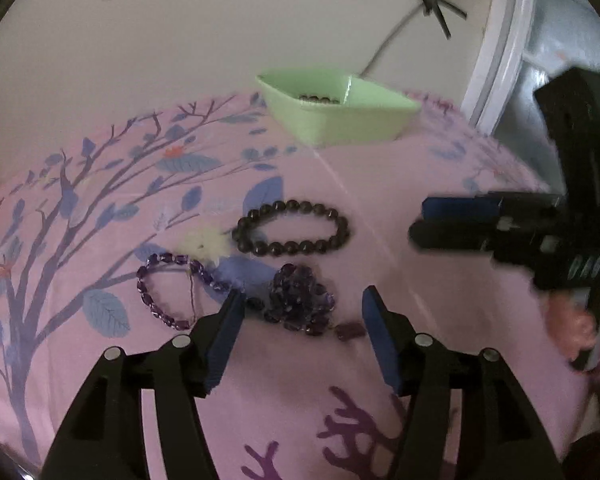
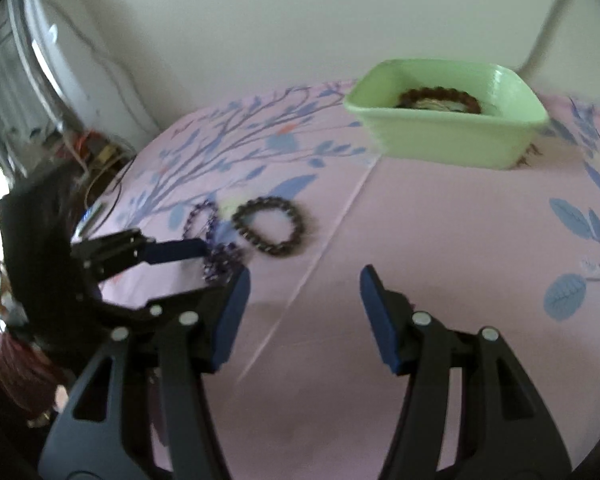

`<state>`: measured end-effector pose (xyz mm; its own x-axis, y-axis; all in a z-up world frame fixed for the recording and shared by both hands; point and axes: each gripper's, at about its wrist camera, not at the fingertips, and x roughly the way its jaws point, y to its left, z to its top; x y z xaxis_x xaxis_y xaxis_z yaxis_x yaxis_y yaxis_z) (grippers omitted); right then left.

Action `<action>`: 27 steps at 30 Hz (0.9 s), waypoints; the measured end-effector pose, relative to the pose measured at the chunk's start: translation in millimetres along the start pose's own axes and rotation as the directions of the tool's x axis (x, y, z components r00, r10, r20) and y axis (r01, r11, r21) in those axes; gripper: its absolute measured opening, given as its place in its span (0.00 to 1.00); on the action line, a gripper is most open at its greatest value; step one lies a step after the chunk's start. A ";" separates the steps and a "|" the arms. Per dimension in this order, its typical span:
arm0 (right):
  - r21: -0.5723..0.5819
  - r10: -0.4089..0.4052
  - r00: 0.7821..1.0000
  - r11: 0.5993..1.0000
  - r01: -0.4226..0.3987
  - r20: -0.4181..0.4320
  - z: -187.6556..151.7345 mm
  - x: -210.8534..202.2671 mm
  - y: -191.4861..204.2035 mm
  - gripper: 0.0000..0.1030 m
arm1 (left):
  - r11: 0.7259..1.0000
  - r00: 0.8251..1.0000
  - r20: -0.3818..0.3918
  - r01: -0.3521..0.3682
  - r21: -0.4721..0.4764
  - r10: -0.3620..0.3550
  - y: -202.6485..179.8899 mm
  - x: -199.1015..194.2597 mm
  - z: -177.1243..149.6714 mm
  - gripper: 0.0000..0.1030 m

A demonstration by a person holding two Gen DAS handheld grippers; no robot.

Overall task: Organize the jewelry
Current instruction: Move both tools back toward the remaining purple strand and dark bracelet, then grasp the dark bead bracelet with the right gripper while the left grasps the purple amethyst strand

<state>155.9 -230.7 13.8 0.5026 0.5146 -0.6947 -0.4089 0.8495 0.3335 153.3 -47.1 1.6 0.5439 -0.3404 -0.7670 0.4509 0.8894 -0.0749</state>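
A green bin [image 1: 340, 116] stands at the far edge of the pink floral cloth, with a brown bead bracelet [image 2: 440, 98] inside. On the cloth lie a dark bead bracelet [image 1: 292, 228], a purple crystal bracelet [image 1: 172, 292] and a bunched purple bead pile [image 1: 300, 304]. My left gripper [image 1: 304, 312] is open, its jaws on either side of the purple pile; it also shows in the right wrist view [image 2: 204, 264]. My right gripper [image 2: 304, 284] is open and empty above bare cloth, seen at the right of the left wrist view [image 1: 420, 220].
The green bin also shows in the right wrist view [image 2: 448, 136]. A small purple piece [image 1: 350, 331] lies by the pile. A wall rises behind the cloth. A white-framed window [image 1: 504, 40] is at the right. Cables and clutter [image 2: 96, 152] sit beyond the cloth's left edge.
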 end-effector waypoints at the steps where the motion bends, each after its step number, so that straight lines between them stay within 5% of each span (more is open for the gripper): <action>1: -0.008 -0.003 1.000 1.000 0.003 -0.002 2.3 2.9 1.5 0.54 | 1.000 1.000 0.002 -0.006 -0.004 0.006 2.0 -0.9 -0.7 0.23; 2: -0.022 -0.009 1.000 1.000 0.009 -0.006 4.3 6.3 3.5 0.54 | 1.000 1.000 0.000 -0.020 -0.005 0.020 6.5 -1.4 -1.3 0.00; 5: -0.074 -0.037 0.999 0.997 0.035 -0.031 9.3 20.9 14.9 0.54 | 0.993 0.999 -0.014 0.045 -0.109 -0.047 34.7 -9.4 -6.7 0.00; 13: -0.275 -0.186 0.981 0.948 0.162 -0.062 24.6 72.1 56.9 0.54 | 0.972 0.997 0.067 0.039 -0.232 -0.024 76.1 -66.8 -39.8 0.00; 17: -0.322 -0.228 0.972 0.925 0.202 -0.047 21.1 71.4 64.8 0.17 | 0.958 0.987 0.157 0.075 -0.275 -0.032 85.8 -103.0 -37.3 0.00; 21: -0.248 -0.165 0.985 0.957 0.148 -0.049 12.1 49.4 54.2 0.15 | 0.957 0.971 0.233 0.119 -0.265 -0.056 81.2 -129.0 -20.8 0.00; 22: -0.232 -0.146 0.988 0.964 0.132 -0.044 10.5 41.7 53.1 0.00 | 0.958 0.966 0.248 0.131 -0.255 -0.067 78.7 -134.9 -15.4 0.00; 27: -0.158 -0.086 0.996 0.983 0.090 0.031 12.6 -6.2 48.1 0.00 | 0.968 0.941 0.318 0.180 -0.175 -0.117 59.5 -162.1 18.7 0.00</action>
<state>142.7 -191.6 42.2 0.5592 0.4429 -0.7008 -0.4770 0.8633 0.1649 105.1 55.3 133.4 0.6839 -0.5215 -0.5101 0.4106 0.8532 -0.3217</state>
